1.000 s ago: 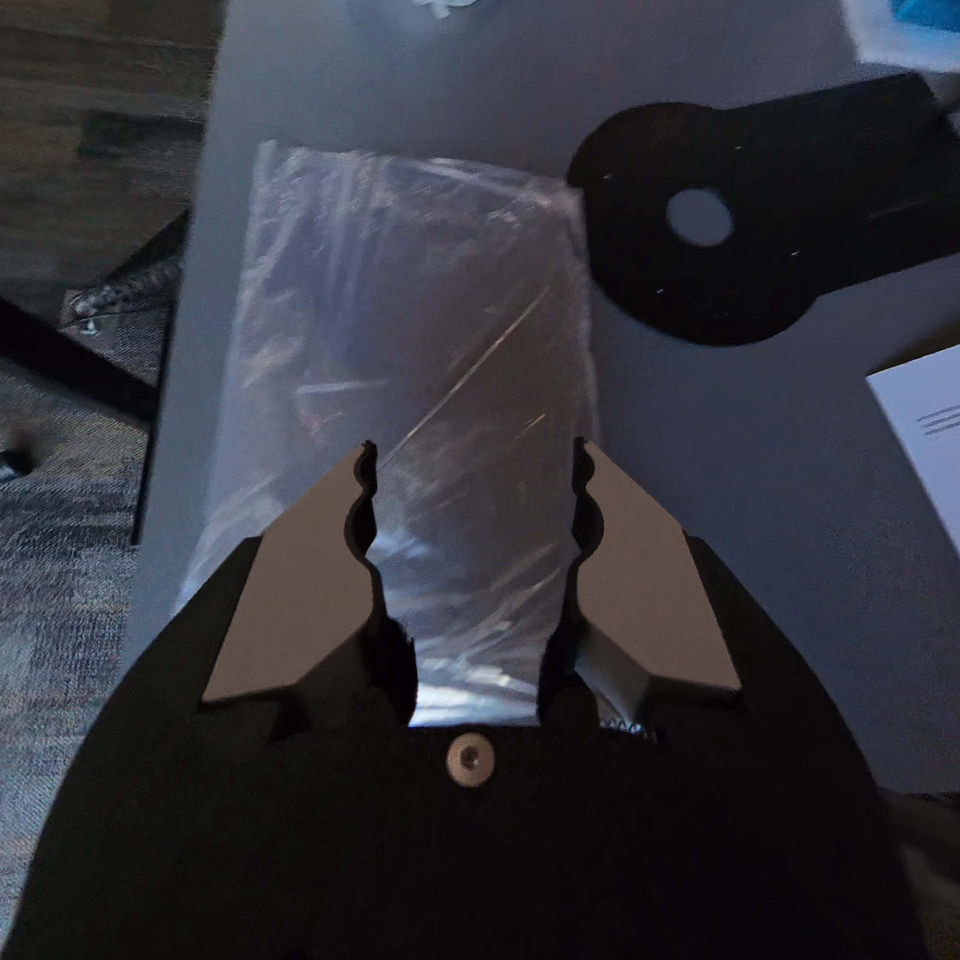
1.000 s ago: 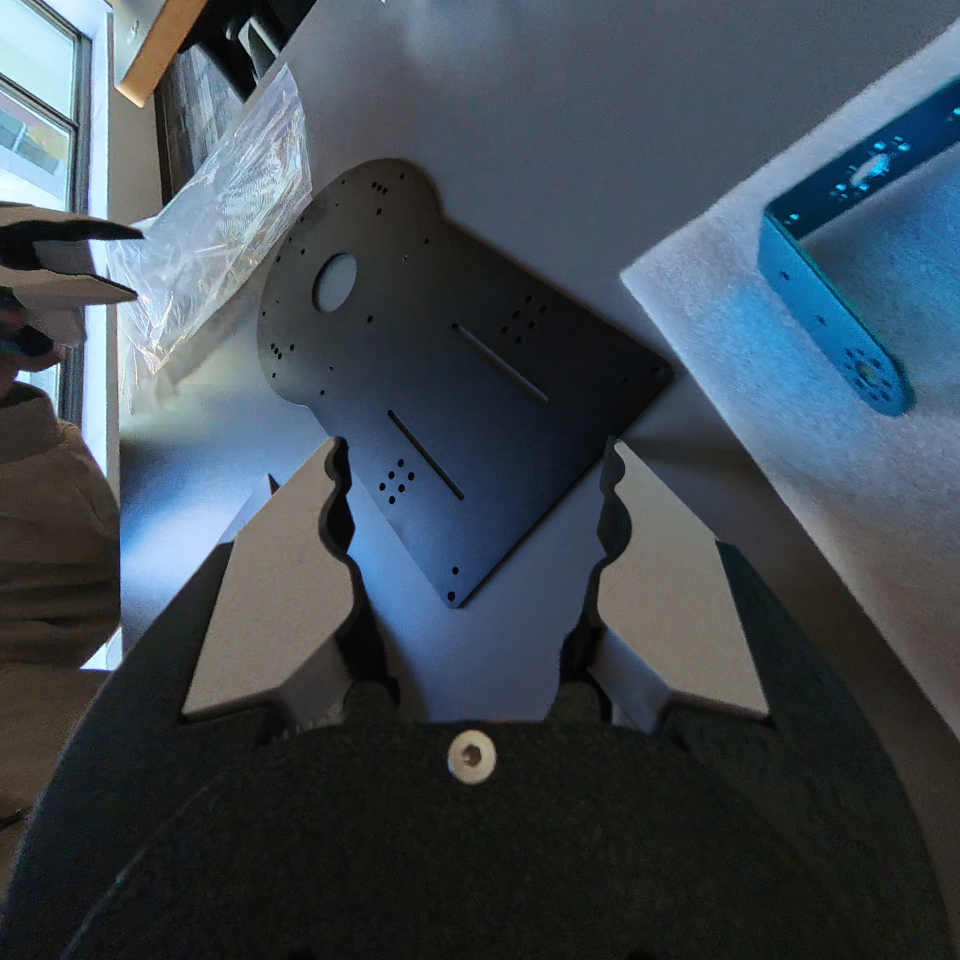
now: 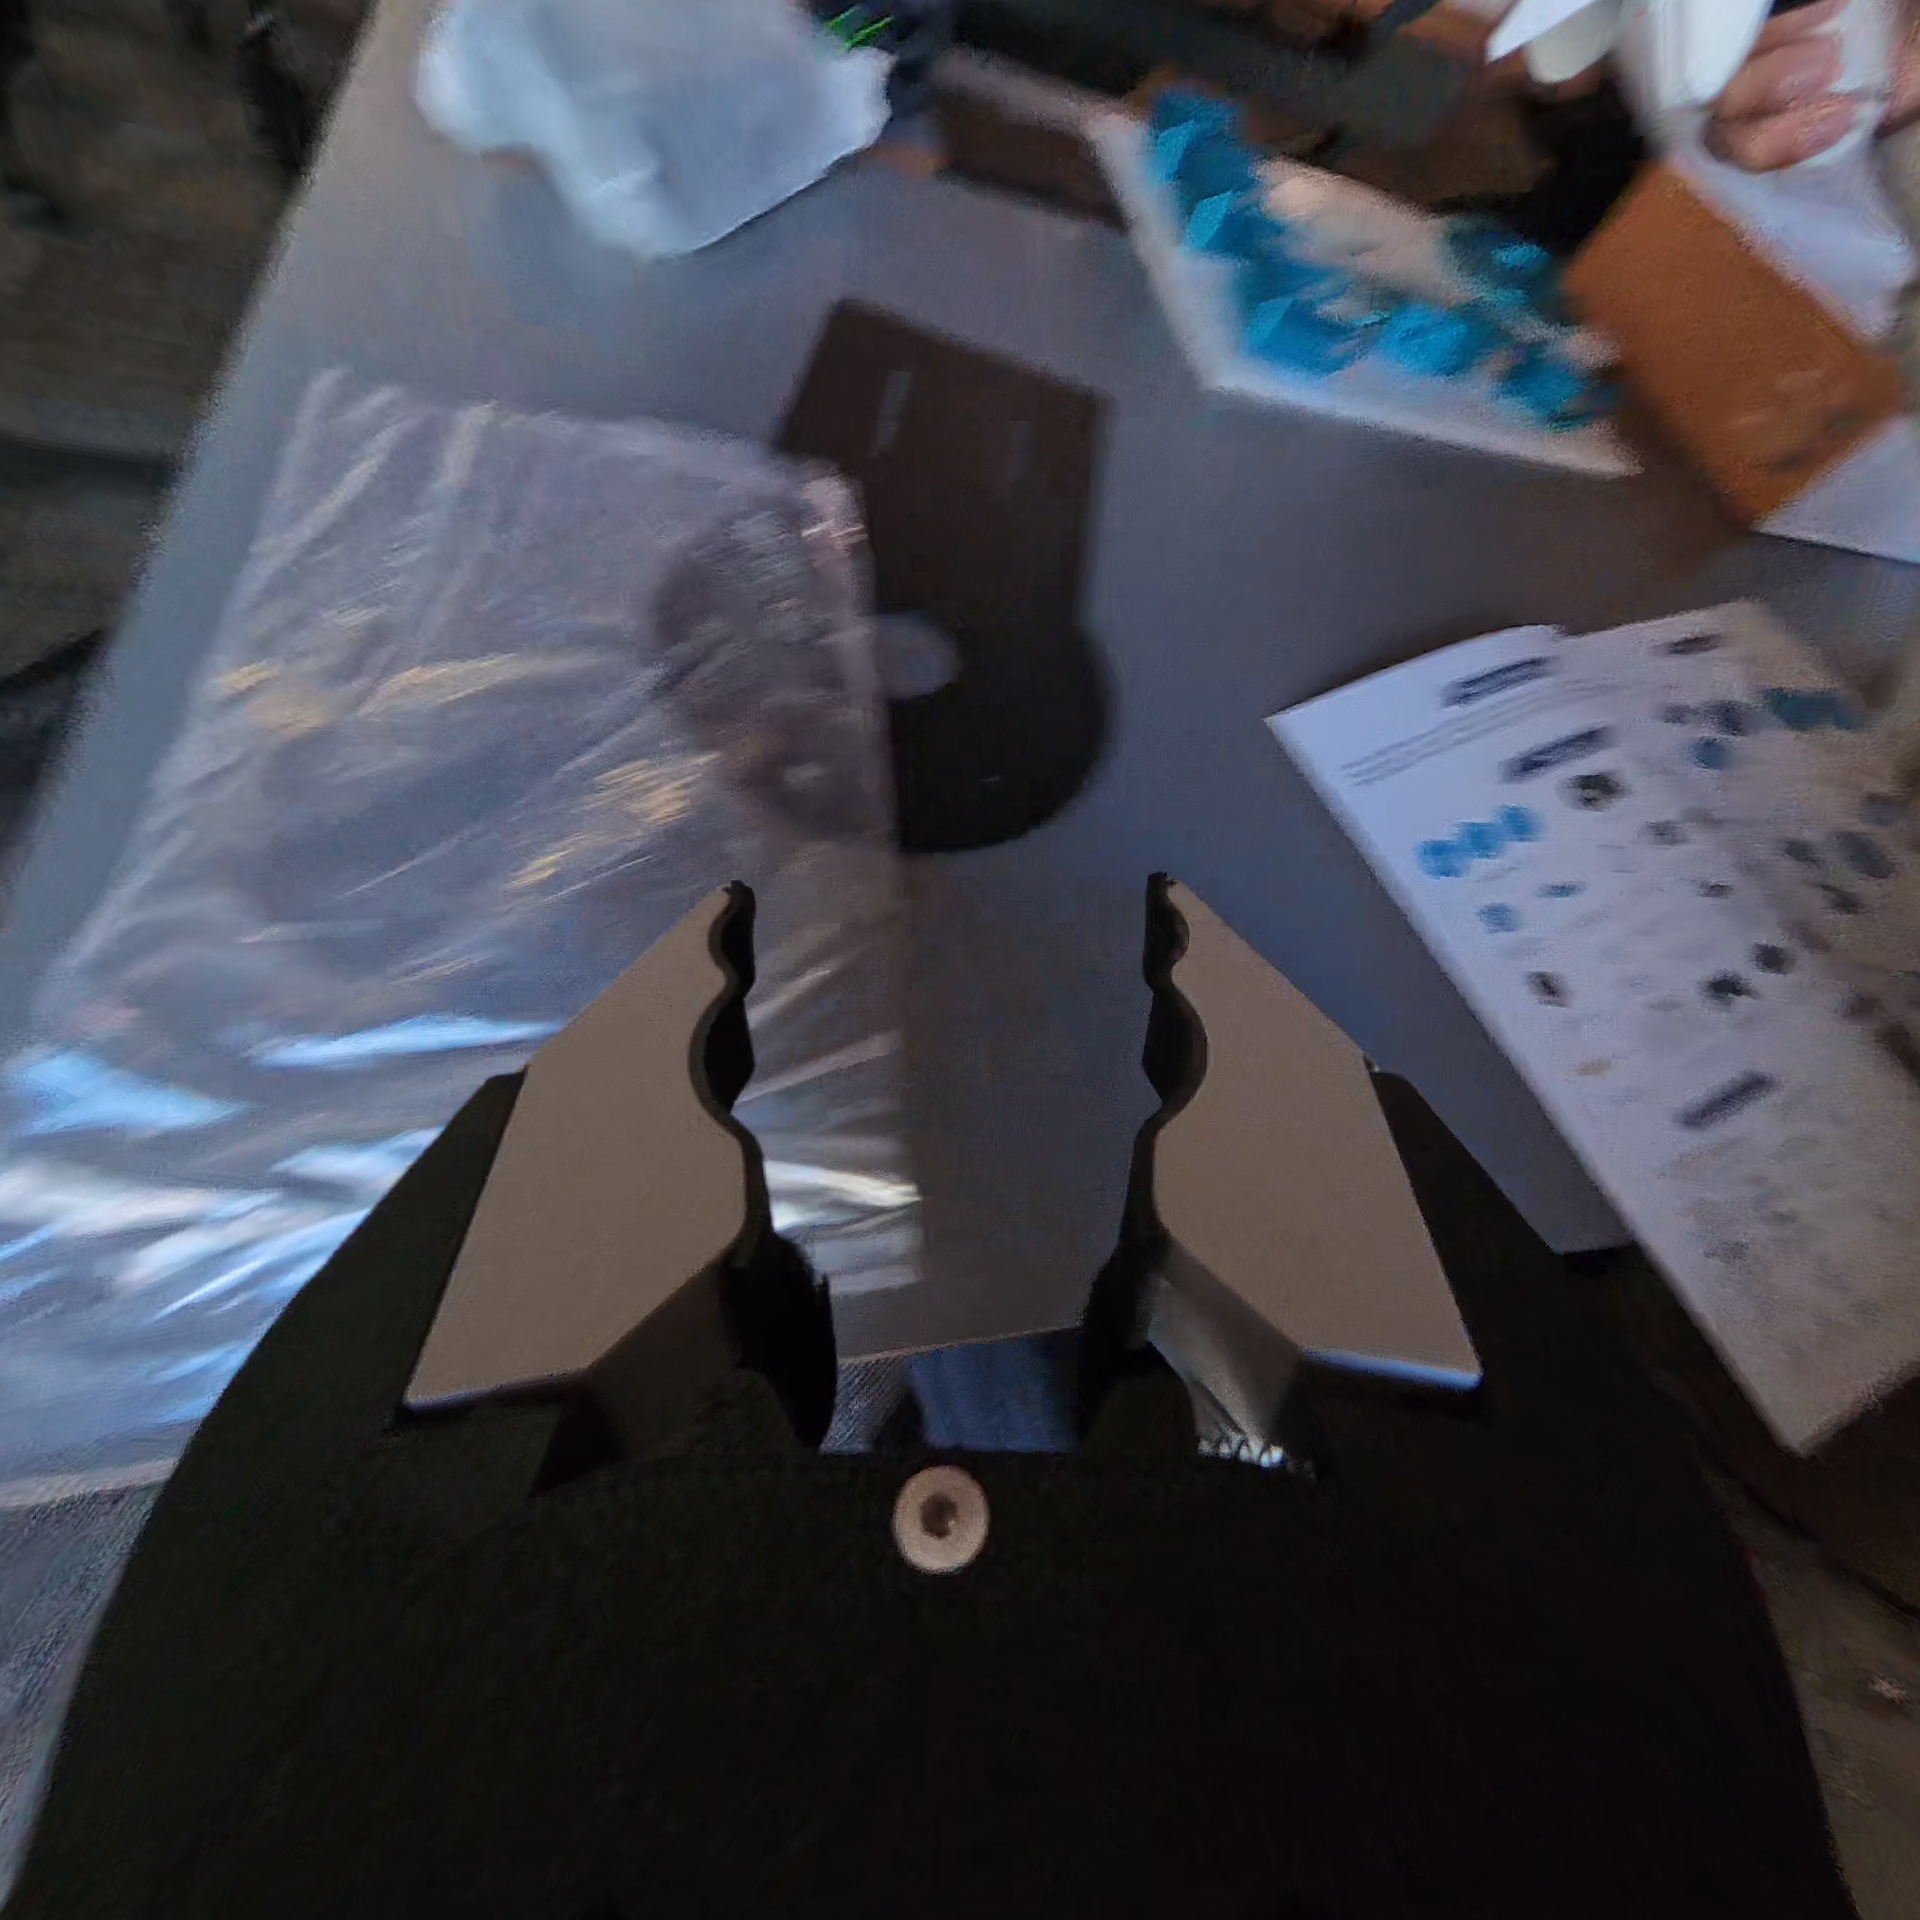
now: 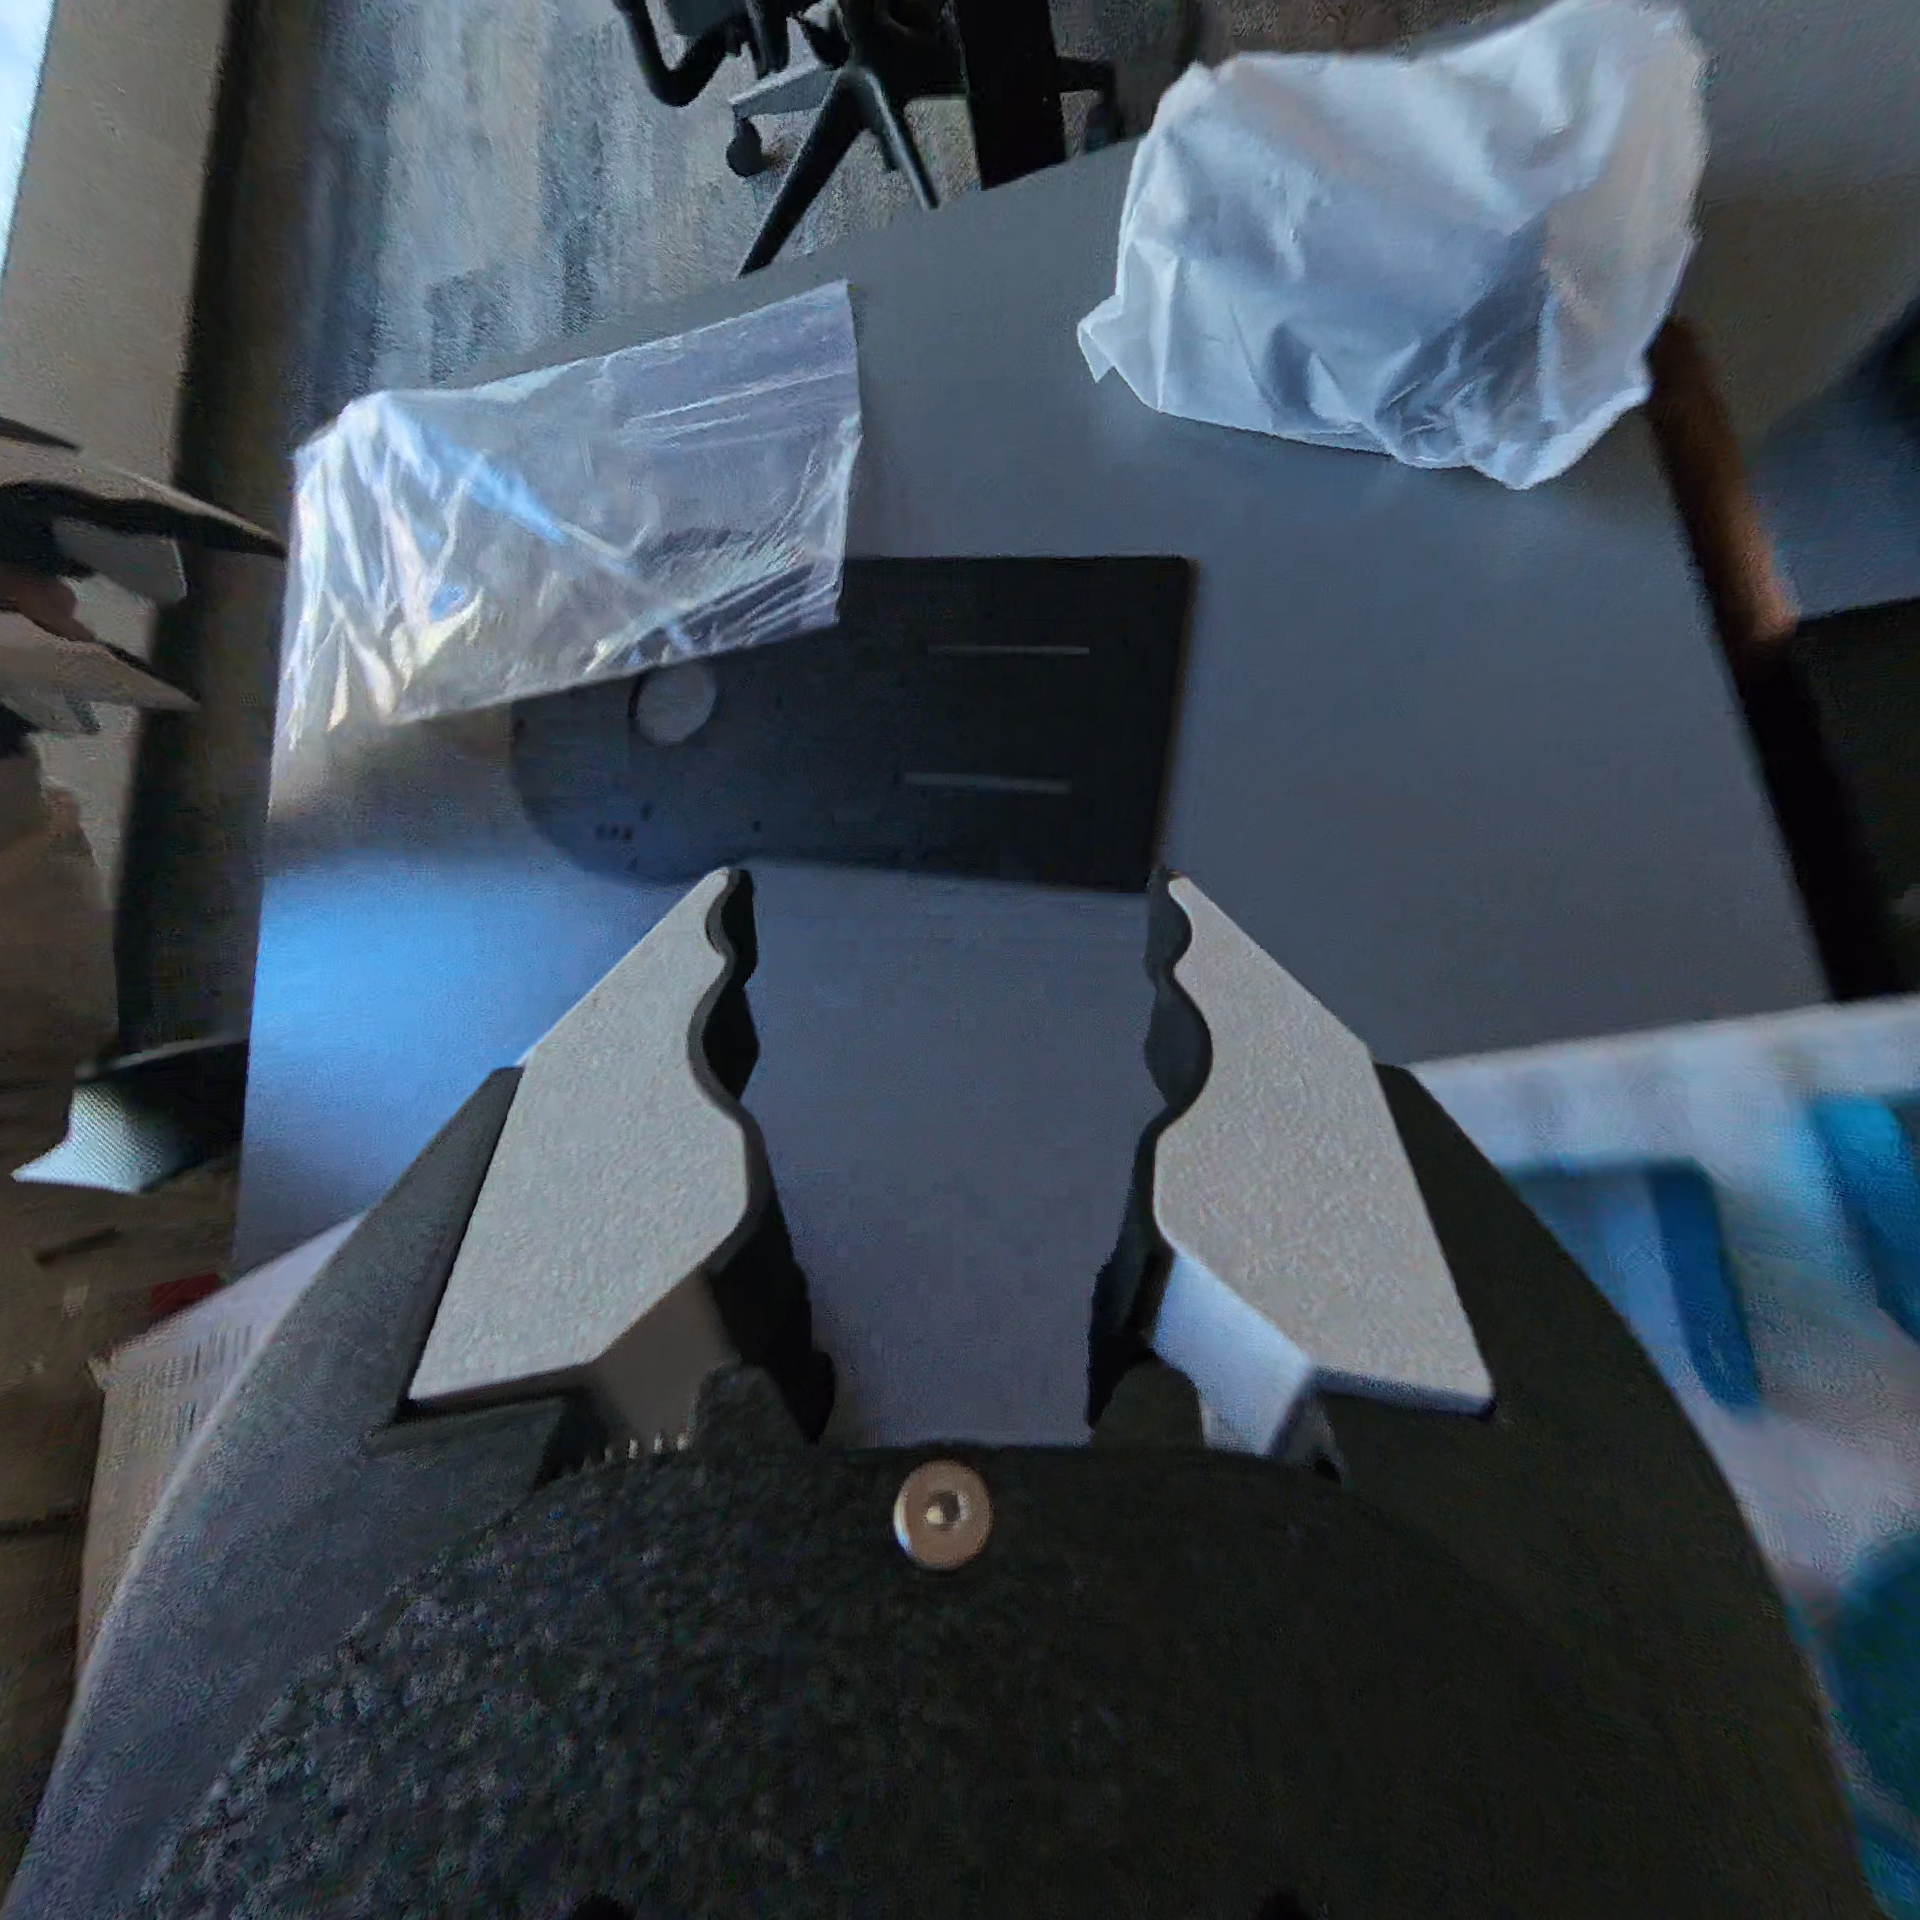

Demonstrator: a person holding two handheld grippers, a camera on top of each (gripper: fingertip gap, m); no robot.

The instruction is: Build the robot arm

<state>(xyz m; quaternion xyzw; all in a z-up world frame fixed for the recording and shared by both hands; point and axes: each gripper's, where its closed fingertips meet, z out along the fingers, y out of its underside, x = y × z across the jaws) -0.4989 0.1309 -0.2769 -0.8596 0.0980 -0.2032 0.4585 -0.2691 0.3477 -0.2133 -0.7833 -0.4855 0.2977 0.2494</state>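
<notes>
- You are working over a smooth grey table (image 4: 1403, 727); carpet and a wheeled chair base (image 4: 831, 94) are showing beyond its far edge.
- Your left gripper (image 3: 948, 888) is hovering with jaws apart, empty, above the edge of a crinkled clear plastic bag (image 3: 468, 779).
- Your right gripper (image 4: 951, 878) is gaping too, holding nothing, just short of a flat black perforated plate (image 4: 935, 727), which is lying partly under the bag (image 4: 571, 520).
- Crumpled white wrapping (image 4: 1403, 260) and a printed sheet (image 3: 1662, 935) are lying nearby.
</notes>
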